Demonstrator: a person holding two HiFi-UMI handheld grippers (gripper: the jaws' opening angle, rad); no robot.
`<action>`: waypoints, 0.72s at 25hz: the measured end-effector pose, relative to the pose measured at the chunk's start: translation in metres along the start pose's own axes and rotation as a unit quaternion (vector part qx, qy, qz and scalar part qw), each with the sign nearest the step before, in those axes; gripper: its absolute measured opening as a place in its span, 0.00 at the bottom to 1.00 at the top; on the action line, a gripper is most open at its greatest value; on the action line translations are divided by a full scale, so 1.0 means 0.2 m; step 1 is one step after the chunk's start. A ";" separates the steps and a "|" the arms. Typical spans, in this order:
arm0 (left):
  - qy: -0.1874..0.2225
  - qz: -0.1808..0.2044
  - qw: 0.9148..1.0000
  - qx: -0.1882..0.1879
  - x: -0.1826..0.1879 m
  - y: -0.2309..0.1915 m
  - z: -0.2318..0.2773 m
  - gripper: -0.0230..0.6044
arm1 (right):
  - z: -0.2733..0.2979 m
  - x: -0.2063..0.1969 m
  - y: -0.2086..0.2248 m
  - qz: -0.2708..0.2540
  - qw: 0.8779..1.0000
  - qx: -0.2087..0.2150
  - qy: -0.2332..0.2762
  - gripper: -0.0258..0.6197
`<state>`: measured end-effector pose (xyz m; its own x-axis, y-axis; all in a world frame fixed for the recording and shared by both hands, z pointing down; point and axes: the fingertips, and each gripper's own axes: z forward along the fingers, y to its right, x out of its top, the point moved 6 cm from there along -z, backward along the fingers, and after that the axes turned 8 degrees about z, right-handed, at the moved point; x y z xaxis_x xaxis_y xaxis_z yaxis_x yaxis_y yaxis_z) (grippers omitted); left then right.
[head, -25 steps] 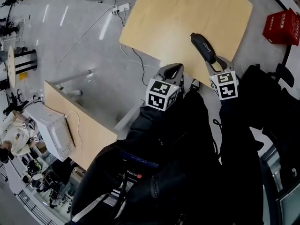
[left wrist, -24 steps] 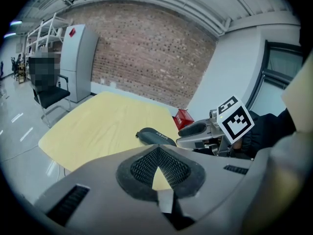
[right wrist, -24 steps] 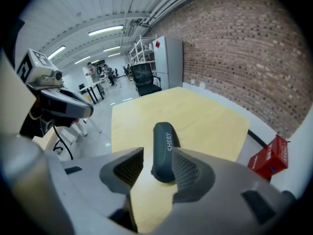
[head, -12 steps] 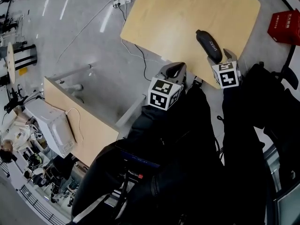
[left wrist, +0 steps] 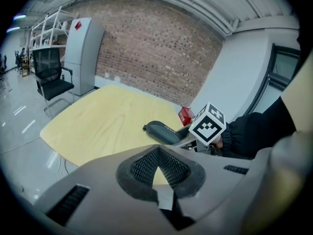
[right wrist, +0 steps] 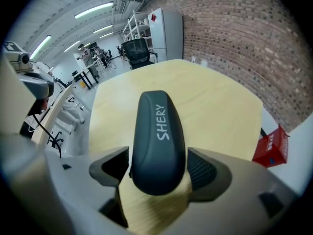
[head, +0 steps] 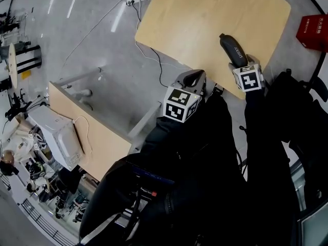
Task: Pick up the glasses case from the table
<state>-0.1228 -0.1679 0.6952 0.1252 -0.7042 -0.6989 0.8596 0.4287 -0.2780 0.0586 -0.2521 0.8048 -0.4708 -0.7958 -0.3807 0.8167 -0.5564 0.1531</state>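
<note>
Right hand-held gripper (head: 245, 64) advanced, clamping glasses case (head: 233, 49)

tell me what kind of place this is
Probably an industrial-style lab or workshop office: a bare brick wall, an office chair beside a tall grey cabinet, and open metal shelving.

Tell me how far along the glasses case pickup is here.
Done: the right gripper is at the glasses case, with a jaw on either side of its near end. In hand: the grasp. The jaws sit close against its sides, but a firm grip can't be confirmed. Left: the lift, since the case lies flat on the table. The left gripper is shut and empty.
</note>
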 end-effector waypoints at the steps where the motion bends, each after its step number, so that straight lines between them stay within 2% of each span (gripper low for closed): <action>1: 0.000 0.000 1.000 0.000 -0.01 0.00 0.00 0.04 | 0.01 -0.01 0.00 -0.001 1.000 -0.001 -0.004 0.60; 7: 0.000 -0.001 1.000 0.001 -0.03 -0.01 -0.02 0.04 | 0.02 -0.03 0.00 -0.008 1.000 -0.012 -0.006 0.59; 18: 0.009 0.010 1.000 -0.001 0.01 0.03 -0.06 0.04 | -0.12 -0.01 -0.04 -0.007 0.999 -0.017 0.035 0.57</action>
<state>-0.1240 -0.1599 0.6851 0.1327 -0.6856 -0.7157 0.8558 0.4436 -0.2662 0.0603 -0.2403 0.7833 -0.4589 -0.7689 -0.4452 0.8215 -0.5580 0.1169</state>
